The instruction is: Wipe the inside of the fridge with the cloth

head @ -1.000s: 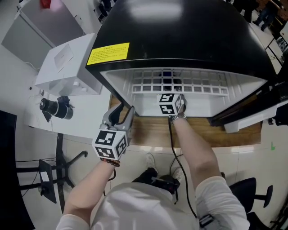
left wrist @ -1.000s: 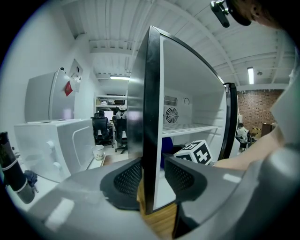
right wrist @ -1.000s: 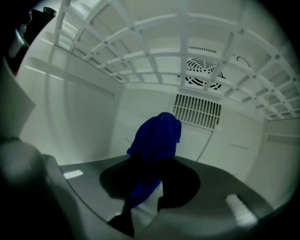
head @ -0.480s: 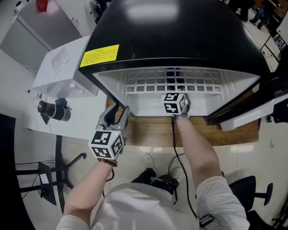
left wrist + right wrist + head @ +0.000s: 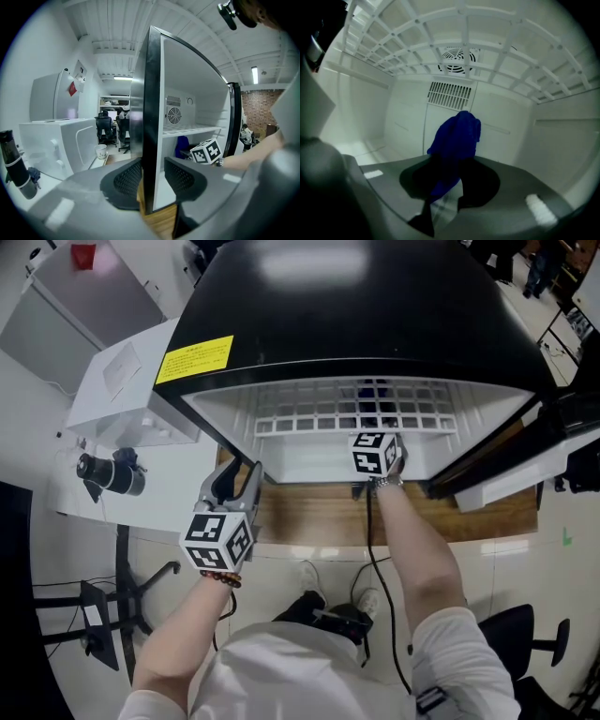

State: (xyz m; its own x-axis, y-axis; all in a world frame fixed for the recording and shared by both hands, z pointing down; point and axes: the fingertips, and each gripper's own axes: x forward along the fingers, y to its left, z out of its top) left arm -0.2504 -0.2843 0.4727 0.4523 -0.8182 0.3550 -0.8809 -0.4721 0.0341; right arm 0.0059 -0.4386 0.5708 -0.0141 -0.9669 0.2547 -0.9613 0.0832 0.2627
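The black fridge [image 5: 375,306] stands open, its white inside lit. My right gripper [image 5: 377,441] reaches in under the wire shelf [image 5: 356,409], a little right of centre. In the right gripper view it [image 5: 450,180] is shut on the blue cloth [image 5: 457,133], which stands up from the jaws in front of the white back wall [image 5: 412,122]. My left gripper [image 5: 236,476] is at the fridge's left front edge. In the left gripper view its jaws [image 5: 152,176] are closed on either side of that black-edged side wall [image 5: 152,117]. The cloth [image 5: 183,145] and the right gripper's marker cube [image 5: 206,151] show beyond.
The fridge door [image 5: 506,474] hangs open at the right. The fridge sits on a wooden board [image 5: 319,517]. A white appliance [image 5: 127,381] and a black cylindrical object [image 5: 111,472] stand on the table at the left. A round fan vent [image 5: 458,56] sits high on the back wall.
My right gripper has slid to the right inside the fridge with the cloth in it. The left gripper stays on the fridge's left edge.
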